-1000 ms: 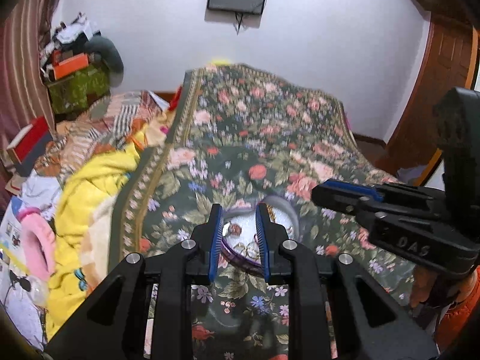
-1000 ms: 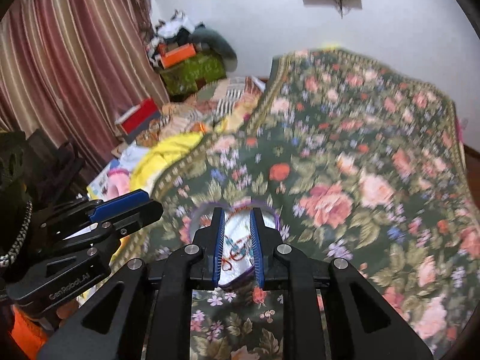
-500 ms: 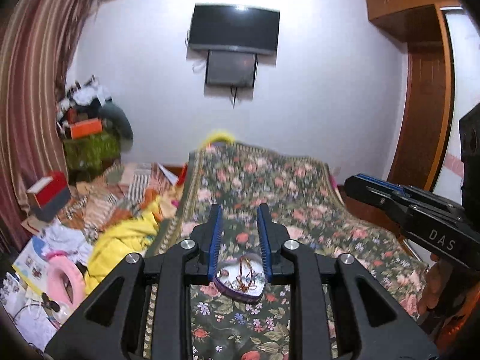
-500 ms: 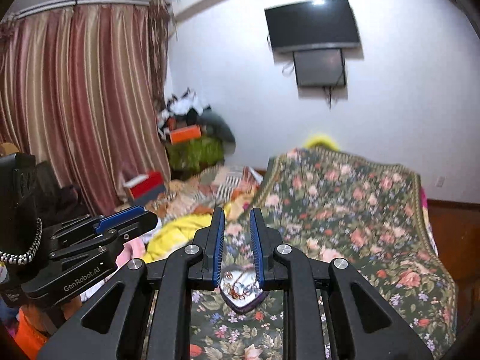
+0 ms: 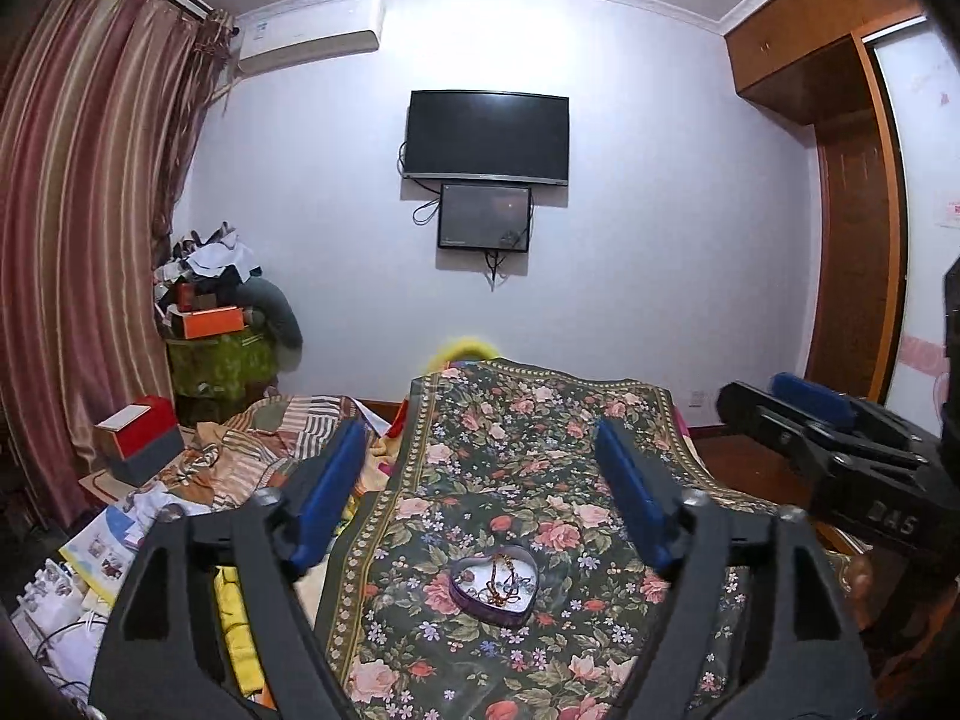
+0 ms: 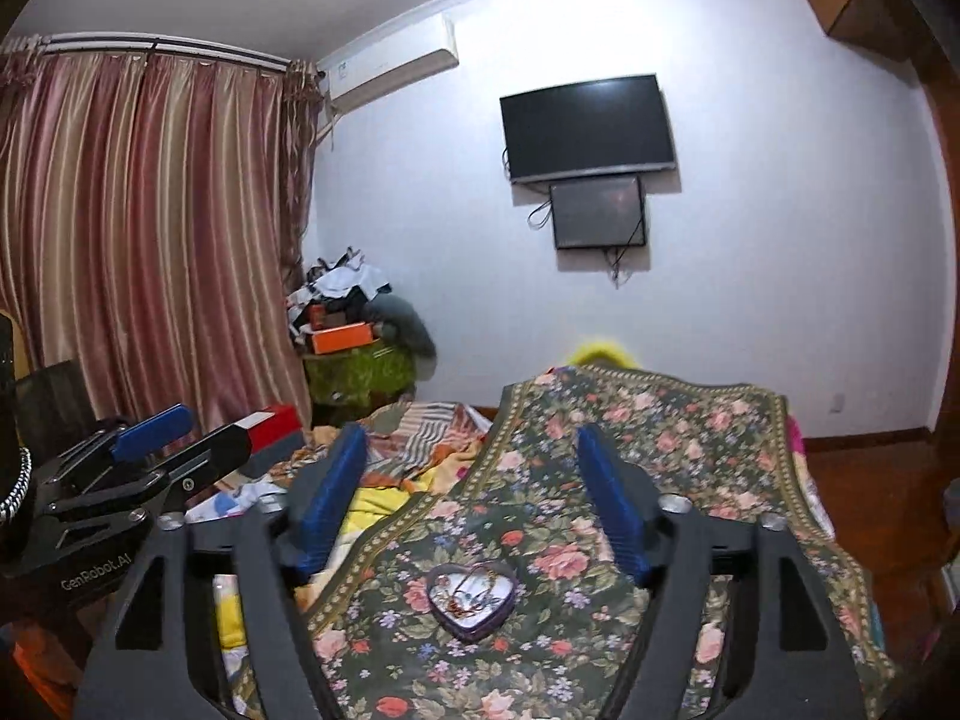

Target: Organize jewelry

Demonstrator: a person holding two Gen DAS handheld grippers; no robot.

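Note:
A purple heart-shaped tin lies open on the floral blanket, with a tangle of chains and small jewelry inside; the right wrist view has the same heart-shaped tin low in the middle. My left gripper is open, its blue pads wide apart, held back from and above the tin. My right gripper is open too, likewise well short of the tin. Each gripper shows at the edge of the other's view. Nothing is held.
The floral blanket covers a bed running toward the white wall with a TV. Yellow cloth, striped fabric, papers and a red box crowd the left. A wooden wardrobe stands at right.
Both grippers have pulled back and tilted up from just over the tin, so it now looks small and far. Both have gone from nearly shut to wide open.

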